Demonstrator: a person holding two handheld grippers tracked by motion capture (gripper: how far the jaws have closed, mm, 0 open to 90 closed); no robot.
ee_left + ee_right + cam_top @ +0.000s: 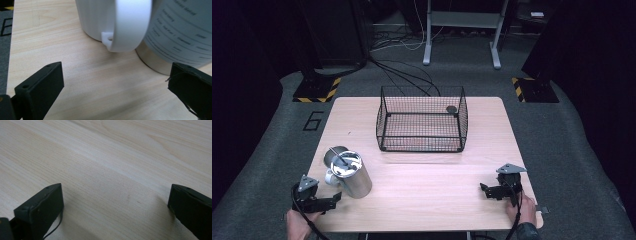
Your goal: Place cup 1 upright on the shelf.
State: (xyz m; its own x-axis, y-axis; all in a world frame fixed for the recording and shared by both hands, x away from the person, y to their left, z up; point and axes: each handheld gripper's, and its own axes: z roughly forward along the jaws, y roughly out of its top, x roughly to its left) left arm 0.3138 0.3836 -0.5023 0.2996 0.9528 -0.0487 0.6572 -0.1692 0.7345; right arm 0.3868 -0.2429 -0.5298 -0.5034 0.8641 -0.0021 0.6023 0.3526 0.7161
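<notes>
Left gripper point(333, 199): at 7 o'clock on the table point(422, 185), jaws spread wide, nothing between them, pointed at the can.

Right gripper point(485, 190): at 5 o'clock, jaws also wide apart, just bare wood in front. Idle-looking, well apart from everything.

Can point(353, 174): shiny steel, at 8 o'clock, just beyond the left gripper's tips, close but not touching. Leaning a bit by the look of it, printed label on the side point(180, 32).

Mug point(335, 156): white, tucked right behind the can, handle point(130, 25) curving toward the left gripper.

Basket point(422, 119): black wire, up at 12 o'clock, well apart from the cans. Small dark round thing point(451, 108) in its far right corner, too small to tell what.

Likely trouble: can and mug crowd together, so closing in could catch the handle instead of the can, or nudge both over. Slick metal plus a wide body, probably easy to squirt out of the jaws on a shallow grab.
</notes>
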